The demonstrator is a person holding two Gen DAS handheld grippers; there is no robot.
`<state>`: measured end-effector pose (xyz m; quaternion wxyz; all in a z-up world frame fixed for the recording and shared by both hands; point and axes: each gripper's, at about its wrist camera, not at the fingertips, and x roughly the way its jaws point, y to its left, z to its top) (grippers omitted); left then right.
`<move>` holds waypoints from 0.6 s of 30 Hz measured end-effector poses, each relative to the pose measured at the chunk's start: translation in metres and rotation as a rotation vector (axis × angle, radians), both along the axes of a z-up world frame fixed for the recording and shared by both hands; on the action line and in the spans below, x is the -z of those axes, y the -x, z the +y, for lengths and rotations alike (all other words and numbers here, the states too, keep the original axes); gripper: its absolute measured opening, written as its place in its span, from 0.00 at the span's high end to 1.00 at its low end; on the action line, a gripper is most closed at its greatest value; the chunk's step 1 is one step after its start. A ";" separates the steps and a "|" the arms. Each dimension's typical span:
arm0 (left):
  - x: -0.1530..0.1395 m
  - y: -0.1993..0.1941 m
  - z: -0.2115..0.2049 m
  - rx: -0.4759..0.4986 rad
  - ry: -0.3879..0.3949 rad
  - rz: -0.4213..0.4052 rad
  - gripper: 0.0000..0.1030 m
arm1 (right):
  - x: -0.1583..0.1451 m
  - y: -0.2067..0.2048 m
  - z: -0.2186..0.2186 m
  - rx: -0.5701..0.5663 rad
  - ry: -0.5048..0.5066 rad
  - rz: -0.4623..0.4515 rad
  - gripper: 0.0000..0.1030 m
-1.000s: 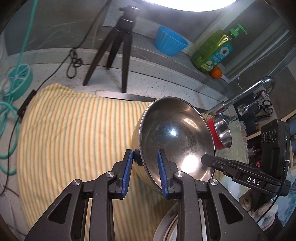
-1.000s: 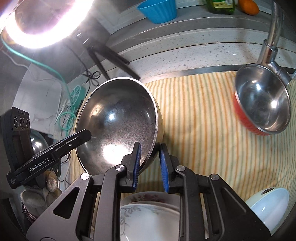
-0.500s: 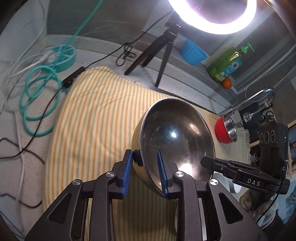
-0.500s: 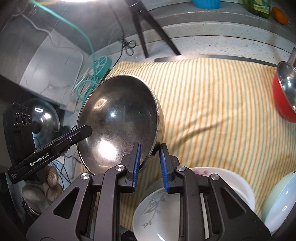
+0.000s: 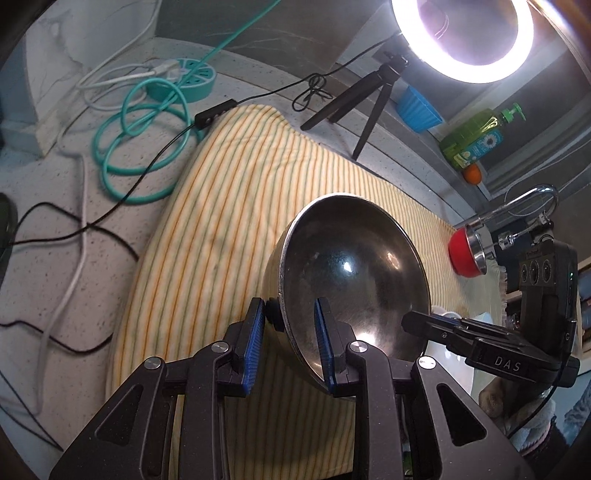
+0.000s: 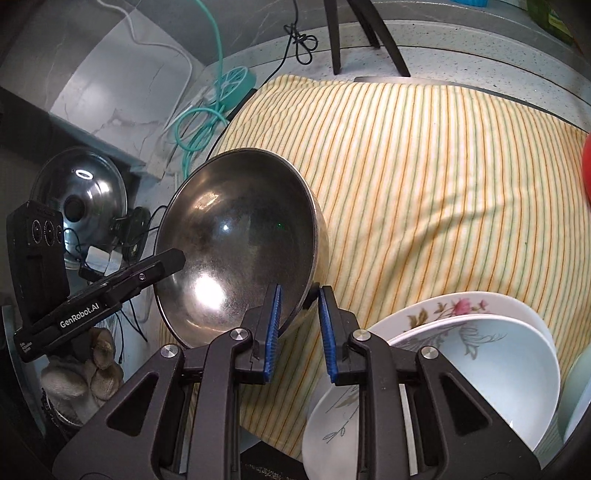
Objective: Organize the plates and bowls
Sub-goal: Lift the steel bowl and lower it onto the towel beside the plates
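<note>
Bench (image 5: 44, 229): grey speckled stone, mostly covered by a yellow cloth (image 5: 229, 206) with thin orange and green stripes.

Steel bowl (image 5: 354, 280): big, round, dull scuffed inside with a few bright glints, thin rim, tipped on edge and held in the air above the cloth. Both tools have it by the rim, on opposite sides.

Left hand-held gripper (image 5: 290, 341): clenched on the bowl rim, one blue pad outside the wall, one inside. Right hand-held gripper (image 6: 297, 334): same grip on the other side, rim pinched between its blue pads.

White bowls (image 6: 480, 354): stacked at the near edge of the cloth, just beside the right tool, pink flower and grey leaf print on them.

Ring lamp (image 5: 463, 35): lit, on a black tripod (image 5: 354, 107) at the back of the bench.

Teal cable (image 5: 147, 147): coiled on the bench left of the cloth, next to a teal round power strip (image 5: 184, 79).

Red bowl (image 5: 466, 253): steel inside, tilted, at the far right end of the cloth by the tap (image 5: 528, 203).

Green soap bottle (image 5: 476, 138) with a daisy label, text too small to read; blue cup (image 5: 419, 110) beside it on the back ledge.

Writing: "DAS" on the right tool's body seen from the left view, "GenRobot.AI" on the left tool's body seen from the right view.
</note>
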<state>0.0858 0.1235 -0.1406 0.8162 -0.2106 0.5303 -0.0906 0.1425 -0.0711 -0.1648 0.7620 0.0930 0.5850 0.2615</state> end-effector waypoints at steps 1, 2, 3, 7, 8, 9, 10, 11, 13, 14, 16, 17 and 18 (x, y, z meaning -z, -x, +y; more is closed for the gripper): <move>0.001 0.002 0.001 -0.006 -0.001 0.003 0.77 | 0.000 0.001 0.001 -0.003 -0.001 0.001 0.79; 0.002 0.003 0.003 -0.010 -0.001 0.004 0.77 | 0.000 0.003 0.001 -0.006 -0.002 0.001 0.79; 0.003 0.005 0.004 -0.015 -0.001 0.006 0.77 | 0.000 0.004 0.003 -0.010 -0.002 0.002 0.79; 0.006 0.009 0.008 -0.020 -0.005 0.014 0.77 | 0.004 0.007 0.009 -0.021 0.001 0.010 0.79; 0.006 0.010 0.009 -0.020 -0.005 0.015 0.77 | 0.005 0.008 0.010 -0.023 0.001 0.014 0.79; 0.007 0.010 0.009 -0.020 -0.005 0.017 0.77 | 0.005 0.008 0.011 -0.025 0.001 0.016 0.79; 0.007 0.011 0.010 -0.021 -0.004 0.019 0.77 | 0.006 0.009 0.011 -0.027 0.001 0.017 0.79; 0.008 0.012 0.010 -0.022 -0.004 0.021 0.77 | 0.006 0.009 0.011 -0.028 0.002 0.017 0.78; 0.009 0.012 0.010 -0.023 -0.006 0.025 0.77 | 0.007 0.011 0.012 -0.031 0.004 0.015 0.78; 0.010 0.012 0.010 -0.024 -0.007 0.027 0.77 | 0.006 0.011 0.012 -0.033 0.003 0.014 0.77; 0.010 0.013 0.011 -0.024 -0.006 0.028 0.77 | 0.004 0.012 0.012 -0.036 0.002 0.006 0.77; 0.009 0.013 0.011 -0.025 -0.006 0.026 0.77 | 0.003 0.013 0.013 -0.037 0.006 -0.004 0.76; 0.008 0.013 0.011 -0.025 -0.010 0.023 0.75 | 0.000 0.014 0.013 -0.039 0.016 -0.019 0.75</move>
